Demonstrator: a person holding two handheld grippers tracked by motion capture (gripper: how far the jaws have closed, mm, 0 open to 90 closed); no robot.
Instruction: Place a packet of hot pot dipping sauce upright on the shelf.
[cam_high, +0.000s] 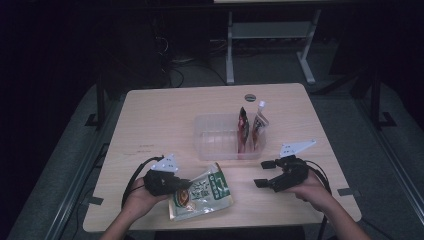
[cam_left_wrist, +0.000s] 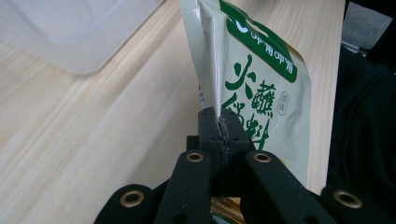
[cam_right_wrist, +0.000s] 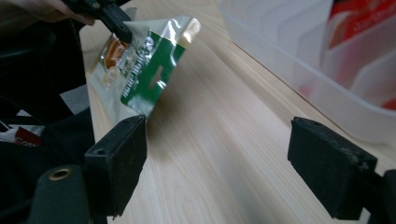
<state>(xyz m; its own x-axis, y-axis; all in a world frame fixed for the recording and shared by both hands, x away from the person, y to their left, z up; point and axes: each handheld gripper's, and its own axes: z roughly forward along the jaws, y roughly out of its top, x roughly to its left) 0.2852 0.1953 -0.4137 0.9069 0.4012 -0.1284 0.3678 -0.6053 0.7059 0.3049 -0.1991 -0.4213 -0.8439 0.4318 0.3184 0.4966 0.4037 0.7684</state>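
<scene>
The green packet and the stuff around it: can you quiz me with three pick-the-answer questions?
1. Where is the clear bin?
A. in the middle of the table
B. on the floor
C. in a hand

2. How many packets stand in the bin?
A. none
B. two
C. five

3. What is the left gripper doing?
A. hanging open
B. lying flat on the table
C. pinching the green packet

Answers: 1 A, the high view shows it mid-table. 2 B, two red packets stand at its right end. 3 C, its jaws are shut on the packet's edge; the right gripper is open.
</scene>
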